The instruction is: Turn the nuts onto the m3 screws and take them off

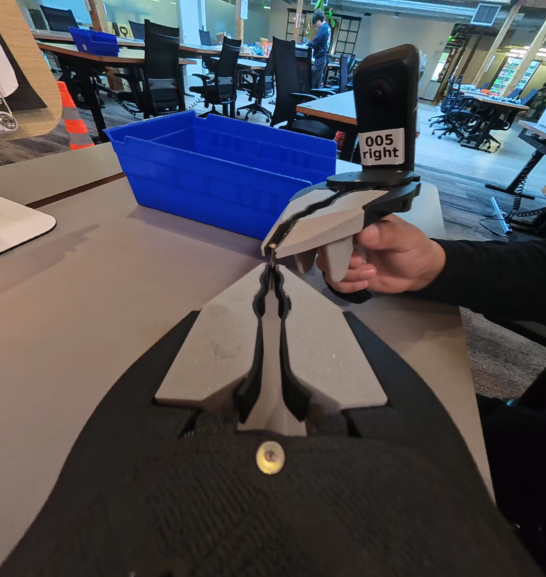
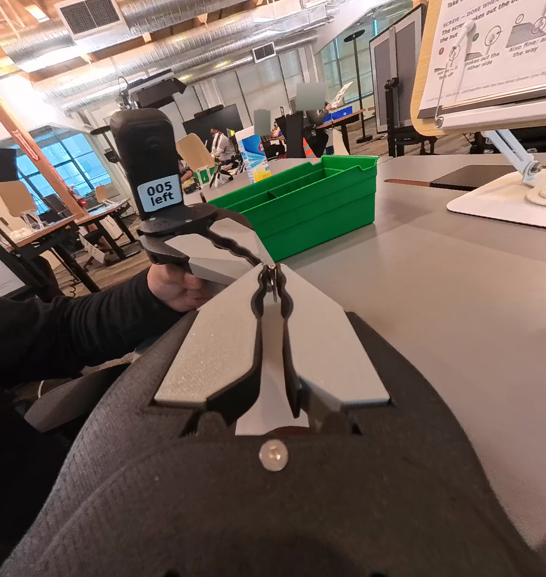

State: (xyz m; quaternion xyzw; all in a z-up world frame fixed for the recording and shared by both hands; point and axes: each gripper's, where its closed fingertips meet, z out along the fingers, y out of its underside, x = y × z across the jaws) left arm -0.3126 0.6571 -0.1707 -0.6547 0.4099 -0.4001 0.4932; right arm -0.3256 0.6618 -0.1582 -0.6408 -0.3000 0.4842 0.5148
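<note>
Steel screw (image 1: 271, 276) between both hand-held grippers' tips

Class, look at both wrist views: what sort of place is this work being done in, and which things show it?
Probably an open-plan office or lab workspace: rows of desks with black office chairs, exposed silver ceiling ducts, and parts bins, blue and green.

Both tools closed, tips meeting: left tool (image 1: 270, 274) level, right tool (image 1: 273, 246) angled down.

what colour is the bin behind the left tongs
Green, seen best in the right wrist view.
</note>
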